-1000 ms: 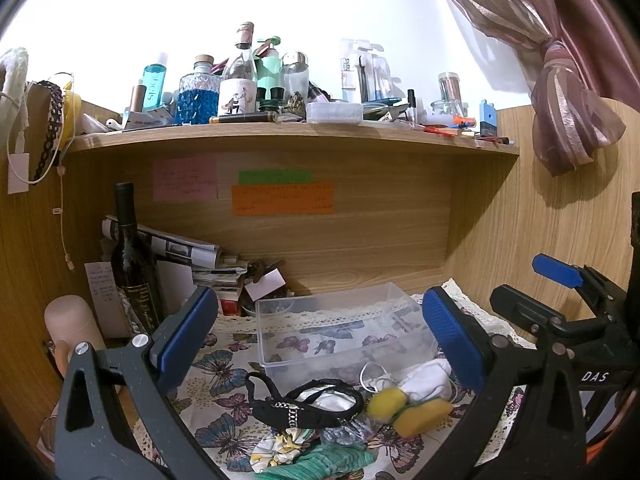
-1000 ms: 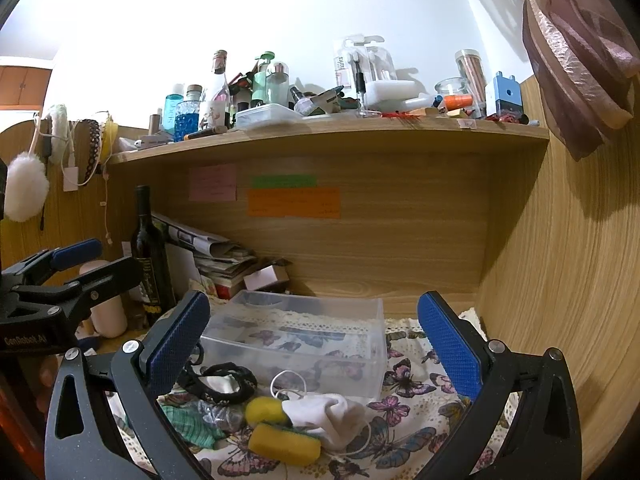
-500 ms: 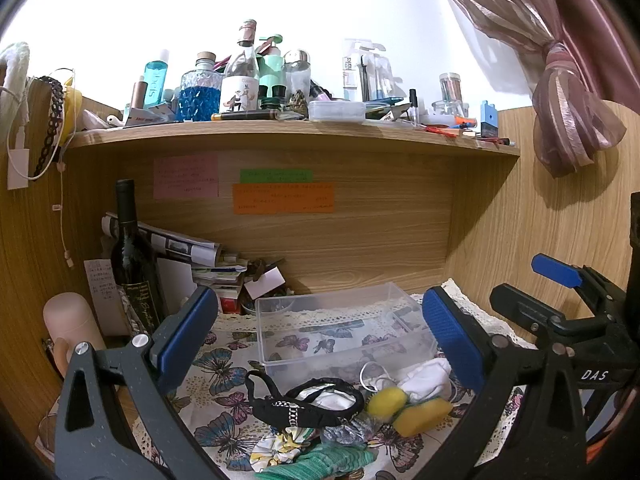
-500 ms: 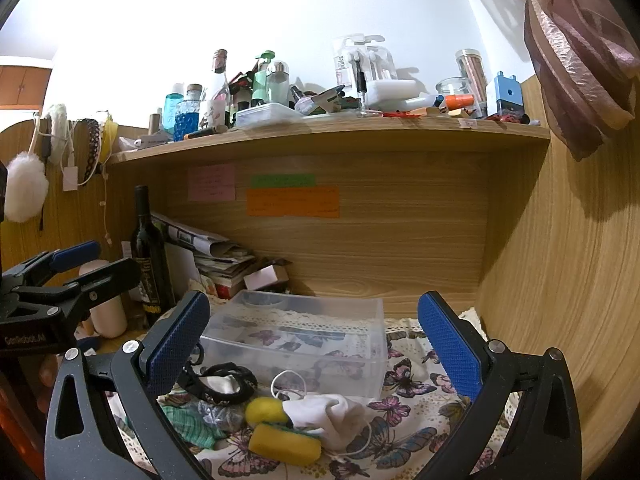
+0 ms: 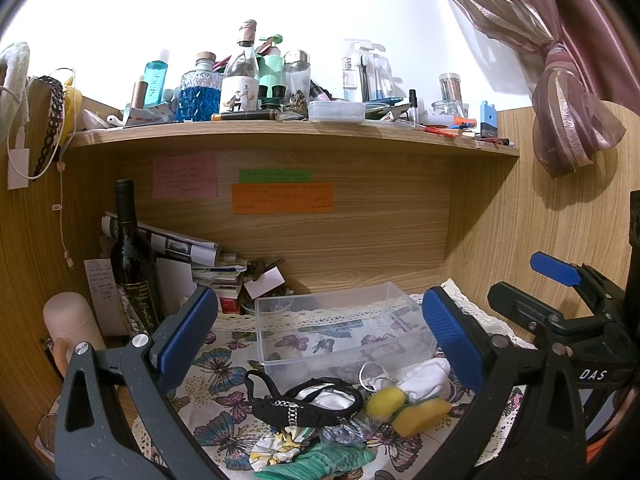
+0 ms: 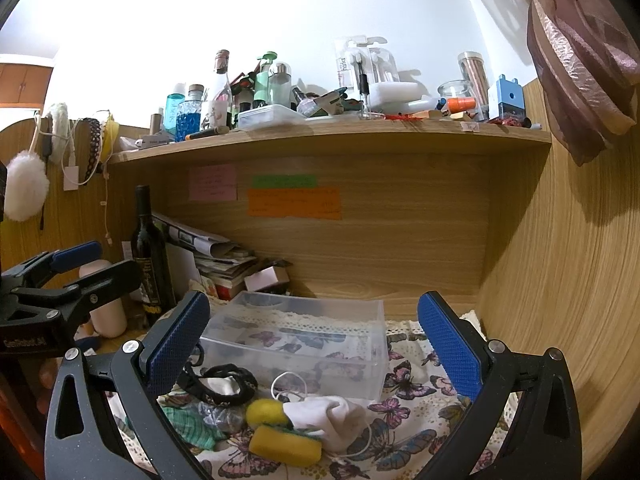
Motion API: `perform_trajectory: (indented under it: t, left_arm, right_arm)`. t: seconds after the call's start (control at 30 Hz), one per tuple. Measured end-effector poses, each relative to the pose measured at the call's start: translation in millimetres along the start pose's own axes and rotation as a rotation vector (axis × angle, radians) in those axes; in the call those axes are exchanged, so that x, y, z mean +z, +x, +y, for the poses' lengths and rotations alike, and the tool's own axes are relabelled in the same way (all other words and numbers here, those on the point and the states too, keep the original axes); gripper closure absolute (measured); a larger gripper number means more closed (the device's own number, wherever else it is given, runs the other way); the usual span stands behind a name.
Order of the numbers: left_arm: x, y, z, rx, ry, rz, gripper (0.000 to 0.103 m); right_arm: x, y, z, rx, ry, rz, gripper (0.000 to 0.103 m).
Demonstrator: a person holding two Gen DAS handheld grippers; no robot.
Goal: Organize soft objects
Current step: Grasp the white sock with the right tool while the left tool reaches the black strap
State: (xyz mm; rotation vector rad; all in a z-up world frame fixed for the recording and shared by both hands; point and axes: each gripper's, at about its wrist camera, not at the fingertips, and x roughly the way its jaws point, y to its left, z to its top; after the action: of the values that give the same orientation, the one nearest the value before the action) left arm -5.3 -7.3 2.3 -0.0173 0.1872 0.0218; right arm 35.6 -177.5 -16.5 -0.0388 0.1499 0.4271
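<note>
Left gripper (image 5: 320, 332) spread wide, blue pads (image 5: 188, 336) far apart, nothing between them, held above the near edge of the butterfly cloth (image 5: 224, 364) and aimed at the back of the alcove. Right gripper (image 6: 316, 340) likewise wide open and empty, level beside the left, aimed the same way; "DAS" printed in white on its body where seen from the left camera, "GenRobot.AI" partly legible on the left gripper's body from the right camera. Just beyond both sets of fingers, a heap of soft things on the cloth: black band (image 5: 308, 404) with a metal chain link, lying across left to right; yellow sponges (image 6: 286, 442), one round, one oblong with its long axis roughly left to right; white cloth (image 6: 332, 420) with a thin elastic loop, touching the sponges; green knit (image 5: 324, 466) and a floral scrunchie (image 5: 276, 442) nearest the left camera. Behind the heap, touching it or nearly so, a clear bin (image 6: 296, 340), open top, long axis left to right, empty but for the cloth pattern showing through. Further back left, a dark wine bottle (image 5: 134, 264) upright, gold script on its label not readable, beside stacked papers (image 5: 200, 260). On the back panel, pink, green and orange notes (image 5: 282, 198), writing too small to read. On the shelf (image 5: 280, 136) above, a teal bottle (image 5: 154, 80) marked "hels" and a pack marked "harks".
</note>
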Motion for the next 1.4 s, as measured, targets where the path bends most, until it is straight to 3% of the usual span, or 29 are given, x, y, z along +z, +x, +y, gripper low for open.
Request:
perform_trajectory:
  t: [0.3,0.6,1.0,1.17,1.3,1.4]
  left_arm:
    - [-0.8,0.5,0.2,0.000,0.000,0.002,0.000]
    - [-10.5,13.6,1.5,-0.001,0.000,0.052,0.000]
    - [-62.6,69.2,39.3,0.048,-0.035,0.319,0.000]
    - [-83.5,86.8,54.2,0.028,-0.096,0.411,0.000]
    - [-93.6,96.1,60.3,0.030,-0.123,0.432,0.002]
    - [-102.4,107.2,59.6,0.007,-0.128,0.482,0.019]
  right_arm:
    - [0.1,0.2,0.5,0.003,-0.001,-0.005,0.000]
    - [-5.6,10.5,-5.5,0.031,0.018,0.016,0.000]
    - [-46.0,52.7,-34.0,0.004,0.014,0.228,0.000]
    - [-59.3,63.6,-30.3,0.033,-0.005,0.287,0.000]
    - [-69.9,76.3,-36.7,0.066,0.028,0.352,0.015]
    - [-77.7,86.3,-44.0,0.090,0.070,0.406,0.025]
